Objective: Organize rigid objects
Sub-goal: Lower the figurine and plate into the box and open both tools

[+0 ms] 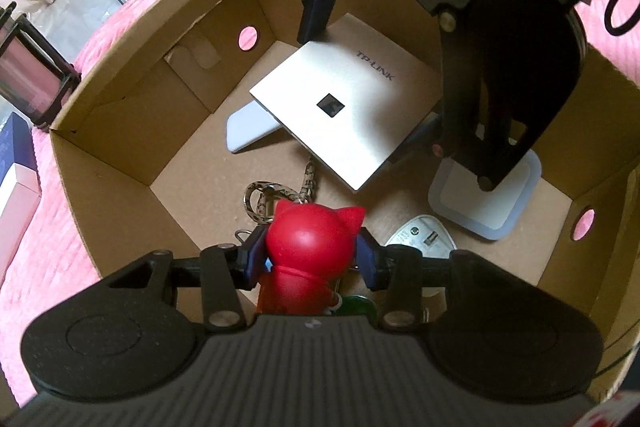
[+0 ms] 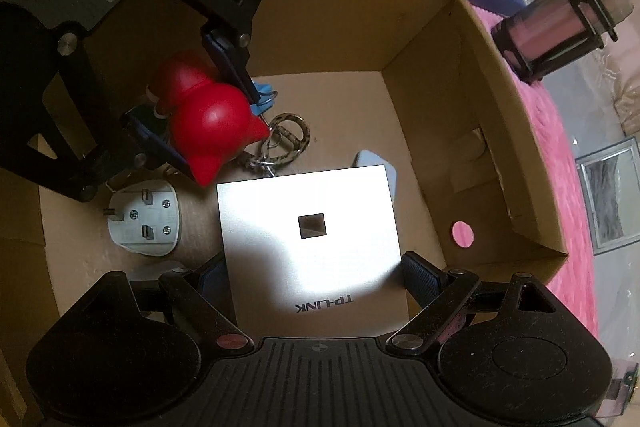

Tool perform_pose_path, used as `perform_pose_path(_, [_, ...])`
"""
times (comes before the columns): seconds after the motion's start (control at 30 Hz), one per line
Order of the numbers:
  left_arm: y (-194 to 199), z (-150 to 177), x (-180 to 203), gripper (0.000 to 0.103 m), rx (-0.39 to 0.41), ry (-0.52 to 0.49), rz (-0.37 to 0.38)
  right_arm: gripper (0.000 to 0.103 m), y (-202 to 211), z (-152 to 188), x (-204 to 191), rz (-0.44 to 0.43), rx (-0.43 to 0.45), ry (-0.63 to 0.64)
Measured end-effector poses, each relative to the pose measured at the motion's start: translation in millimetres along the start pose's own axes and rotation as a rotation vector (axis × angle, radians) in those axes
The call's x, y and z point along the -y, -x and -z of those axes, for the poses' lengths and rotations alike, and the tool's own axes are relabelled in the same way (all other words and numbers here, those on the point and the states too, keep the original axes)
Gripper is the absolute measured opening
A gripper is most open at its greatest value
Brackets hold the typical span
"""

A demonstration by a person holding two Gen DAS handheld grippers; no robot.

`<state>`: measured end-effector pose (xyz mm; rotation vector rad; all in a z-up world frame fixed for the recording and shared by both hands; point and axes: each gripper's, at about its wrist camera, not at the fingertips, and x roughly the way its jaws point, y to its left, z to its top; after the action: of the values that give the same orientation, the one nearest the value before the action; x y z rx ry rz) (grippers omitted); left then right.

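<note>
Now | step: both items going into the cardboard box (image 1: 120, 163) | left gripper (image 1: 310, 259) clamped on red cat toy (image 1: 316, 251) above keyring (image 1: 276, 199) | right gripper (image 2: 316, 275) clamped on silver panel (image 2: 308, 227), tilted over box floor | next: lower, release onto bare spots.

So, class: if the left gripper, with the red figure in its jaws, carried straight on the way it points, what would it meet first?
Probably the patterned key ring on the cardboard box floor, just ahead of the red figure in the left gripper; depth is uncertain.
</note>
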<state>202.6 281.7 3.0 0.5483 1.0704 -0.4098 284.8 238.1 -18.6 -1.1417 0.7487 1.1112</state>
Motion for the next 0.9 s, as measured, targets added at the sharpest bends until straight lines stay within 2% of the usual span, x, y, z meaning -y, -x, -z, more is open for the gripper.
perform_pose_path(0.6, [-14, -8, -2, 0.041, -0.067, -0.011, 0.004, 0.085, -17, -4, 1, -0.019, -0.044, 0.007])
perform_pose_path(0.9, [-13, -7, -2, 0.042, -0.061, -0.009, -0.001, 0.085, -12, -2, 5, -0.033, -0.004, -0.016])
